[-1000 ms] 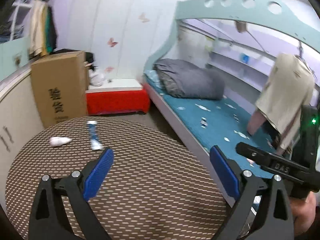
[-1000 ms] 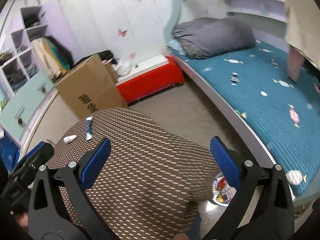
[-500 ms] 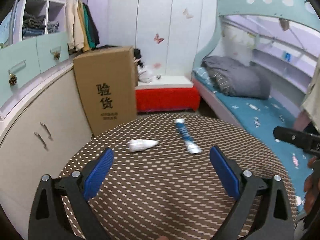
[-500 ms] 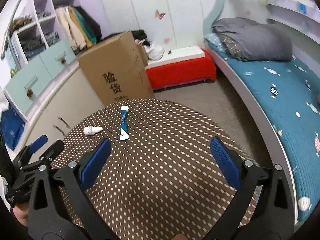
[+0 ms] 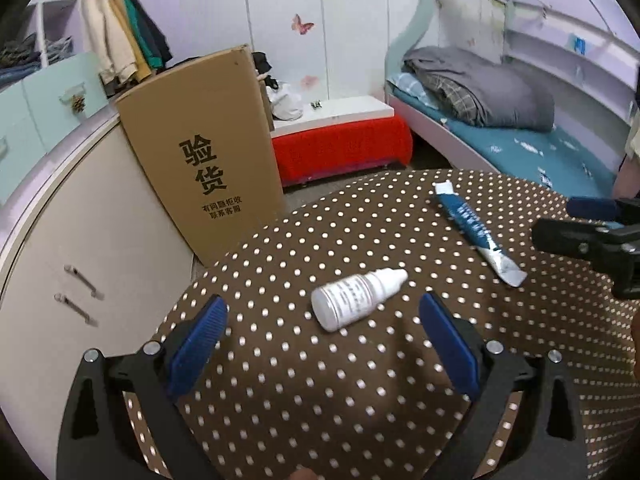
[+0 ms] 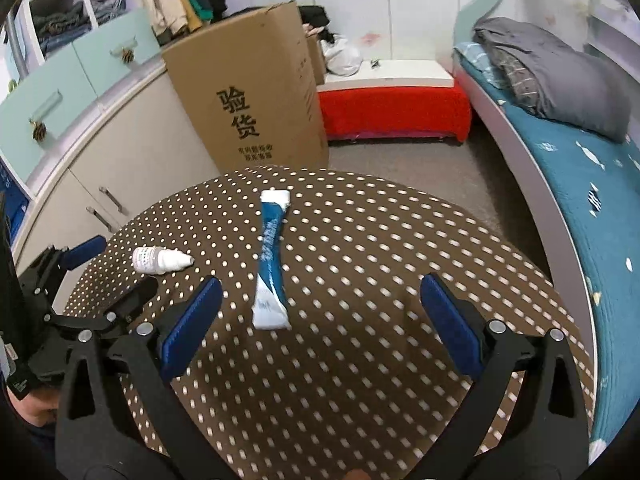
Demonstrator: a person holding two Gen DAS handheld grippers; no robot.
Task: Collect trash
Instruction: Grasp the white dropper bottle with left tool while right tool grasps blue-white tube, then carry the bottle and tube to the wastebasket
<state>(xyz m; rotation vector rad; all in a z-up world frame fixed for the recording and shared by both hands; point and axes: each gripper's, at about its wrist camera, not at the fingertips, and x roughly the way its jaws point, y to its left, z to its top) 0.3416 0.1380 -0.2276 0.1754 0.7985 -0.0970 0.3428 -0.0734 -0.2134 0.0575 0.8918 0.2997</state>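
A small white dropper bottle (image 5: 356,300) lies on its side on the round table with the brown dotted cloth (image 5: 320,408). My left gripper (image 5: 322,304) is open, and the bottle sits just ahead of its blue fingertips, between them. A squeezed blue-and-white tube (image 6: 271,268) lies lengthwise on the table (image 6: 380,240). My right gripper (image 6: 321,283) is open just short of it, with the tube nearer the left finger. The bottle (image 6: 160,261) and the left gripper (image 6: 112,274) show at the left of the right wrist view. The tube (image 5: 476,232) and the right gripper (image 5: 576,222) show at the right of the left wrist view.
A tall cardboard box (image 6: 248,96) leans against a low cabinet (image 6: 100,168) just beyond the table. Behind stand a red bench with a white top (image 6: 392,108) and a bunk bed with teal sheet and grey duvet (image 6: 552,76). Bare floor (image 6: 420,168) lies between table and bed.
Both grippers have dropped lower and closer to the table. The bottle now sits between the left fingertips, and the tube is nearer the right gripper. Both stayed open.
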